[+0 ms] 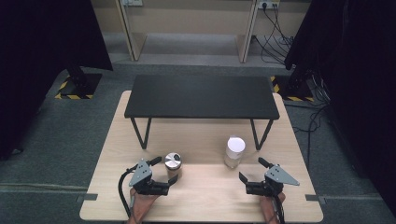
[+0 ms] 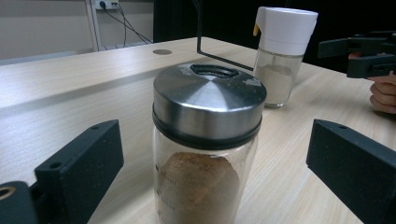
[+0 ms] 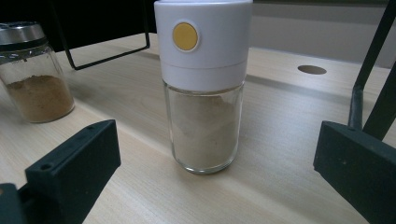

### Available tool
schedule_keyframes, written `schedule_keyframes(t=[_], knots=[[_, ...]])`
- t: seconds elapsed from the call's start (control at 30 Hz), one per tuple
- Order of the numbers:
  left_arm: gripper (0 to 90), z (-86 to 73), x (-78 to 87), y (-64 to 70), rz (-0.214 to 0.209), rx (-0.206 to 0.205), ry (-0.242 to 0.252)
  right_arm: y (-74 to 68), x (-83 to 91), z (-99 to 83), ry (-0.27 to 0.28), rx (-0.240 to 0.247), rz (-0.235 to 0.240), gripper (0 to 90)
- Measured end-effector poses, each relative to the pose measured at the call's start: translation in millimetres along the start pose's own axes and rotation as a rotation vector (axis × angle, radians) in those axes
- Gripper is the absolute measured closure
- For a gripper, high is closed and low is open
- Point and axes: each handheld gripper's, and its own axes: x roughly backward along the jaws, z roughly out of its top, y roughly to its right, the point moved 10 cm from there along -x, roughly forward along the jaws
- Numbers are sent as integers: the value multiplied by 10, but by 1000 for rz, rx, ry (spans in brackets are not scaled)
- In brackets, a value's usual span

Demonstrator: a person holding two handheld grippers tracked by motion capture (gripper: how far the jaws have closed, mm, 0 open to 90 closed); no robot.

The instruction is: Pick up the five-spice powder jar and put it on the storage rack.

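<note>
Left gripper (image 1: 165, 170) held low at near left of high view, jaws spread wide, pointed forward and slightly inward. Left hand (image 1: 142, 204) seen gripping it from below, forearm entering at bottom edge. Right gripper (image 1: 251, 170) held level at near right, jaws likewise spread wide, nothing clamped. Right hand (image 1: 272, 205) wrapped behind it. Grey three-cornered plate carried on top of each gripper. Both grippers well apart.

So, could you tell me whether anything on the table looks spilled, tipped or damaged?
Nothing stands out. The steel-lidded jar of brown powder and the white-capped jar of pale powder both stand upright on the table, with no powder around them. The steel lid only shows a few pale smudges near its opening.
</note>
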Motion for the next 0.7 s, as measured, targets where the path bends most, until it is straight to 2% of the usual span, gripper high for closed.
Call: schedule_keyframes(t=[0.33,0.4,0.7], knots=[[38,-3,-153,26,27,0,-44,3,1,-1,2,-2,1,6],[40,-5,-182,25,21,14,-43,3,1,-1,1,-2,1,5],[57,32,-239,8,33,25,-49,4,0,-1,1,-2,1,6]])
